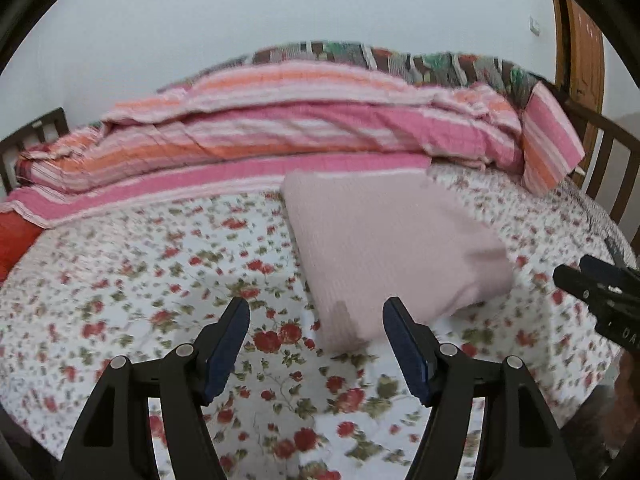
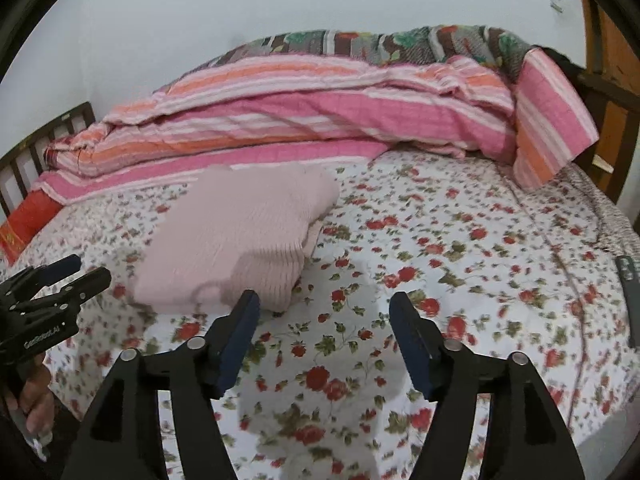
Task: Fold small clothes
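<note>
Your left tool point(image 1: 316, 320) and right tool point(image 2: 324, 314) both gape wide, holding nothing. The folded pink knit point(image 1: 392, 248) lies on the bed between and ahead of them; soft, light, floppy, so pinch its edges.

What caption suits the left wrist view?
Open left gripper above a folded pink garment on a floral bedsheet, striped quilt behind.

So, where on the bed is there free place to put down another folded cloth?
The floral sheet is bare to the right of the folded pink garment, up to the dark object at the bed's edge. In the left view, the sheet left of the garment is bare too. The back is crowded by the striped quilt.
</note>
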The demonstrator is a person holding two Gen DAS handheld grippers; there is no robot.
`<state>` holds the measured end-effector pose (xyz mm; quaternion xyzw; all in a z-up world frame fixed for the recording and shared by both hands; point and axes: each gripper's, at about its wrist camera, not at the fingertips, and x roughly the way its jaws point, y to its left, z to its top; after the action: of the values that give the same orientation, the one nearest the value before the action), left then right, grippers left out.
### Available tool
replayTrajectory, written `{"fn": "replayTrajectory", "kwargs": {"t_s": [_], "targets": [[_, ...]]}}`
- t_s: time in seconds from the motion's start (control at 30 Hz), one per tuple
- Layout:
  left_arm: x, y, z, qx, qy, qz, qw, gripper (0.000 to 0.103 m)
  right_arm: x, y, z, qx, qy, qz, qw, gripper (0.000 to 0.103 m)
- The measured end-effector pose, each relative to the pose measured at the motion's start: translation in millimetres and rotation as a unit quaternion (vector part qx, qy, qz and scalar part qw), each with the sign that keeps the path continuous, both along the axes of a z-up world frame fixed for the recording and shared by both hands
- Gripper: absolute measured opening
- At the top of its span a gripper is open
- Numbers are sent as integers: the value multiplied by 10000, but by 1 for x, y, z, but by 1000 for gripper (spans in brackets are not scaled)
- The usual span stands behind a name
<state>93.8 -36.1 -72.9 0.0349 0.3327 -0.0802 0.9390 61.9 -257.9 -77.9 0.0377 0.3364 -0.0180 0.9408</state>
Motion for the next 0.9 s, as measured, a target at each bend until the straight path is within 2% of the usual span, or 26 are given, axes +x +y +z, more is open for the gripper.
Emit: {"fn": "replayTrajectory", "kwargs": {"t_s": [0.07, 0.13, 0.2, 0.27, 0.33, 0.67, 0.9], "targets": [[-11, -1, 16, -70, -96, 81, 9999, 80, -8, 1, 14, -7, -70, -5, 10000, 76], [-24, -4, 32, -112, -223, 120, 9996, 85, -20, 3, 30, -14, -166, 95, 9998, 76], [-35, -9, 44, -12, -321, 165, 9993, 90, -28, 3, 42, -66, -259, 45, 9996, 80], [-45, -12, 54, 43, -446, 216, 9988, 92, -39, 3, 54, -100, -394, 17, 9992, 98], [-52, -14, 61, 48, -501, 246, 9984, 94, -49, 5, 64, -180, -561, 59, 9982, 102], [-67, -12, 79, -86, -588, 313, 9977, 94, -64, 6, 74, -431, -637, -77, 9970, 103], [-70, -14, 78, -121, -566, 305, 9979, 94, -68, 4, 75, -359, -657, -152, 9971, 103]]}}
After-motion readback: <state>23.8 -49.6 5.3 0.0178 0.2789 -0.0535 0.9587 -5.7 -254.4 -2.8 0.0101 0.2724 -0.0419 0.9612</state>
